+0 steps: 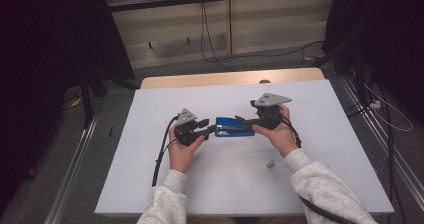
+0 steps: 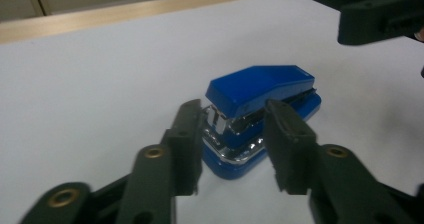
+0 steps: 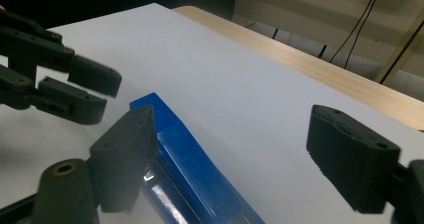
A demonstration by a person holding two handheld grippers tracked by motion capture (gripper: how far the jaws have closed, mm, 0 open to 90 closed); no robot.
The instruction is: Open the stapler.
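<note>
Blue stapler (image 1: 234, 127) on white table (image 1: 240, 184), lying flat, closed.

Compact body, glossy blue plastic top and base, chrome metal mechanism showing at one end between the two halves (image 2: 260, 115). Long axis runs left–right across the table in the high view, roughly mid-table, slightly toward the far edge. Top cover slopes down toward one end. Rests on its base, upright, not tilted. In the right gripper view it appears lengthwise as a long blue bar (image 3: 192, 171) with a metal strip visible along its lower side.
</note>
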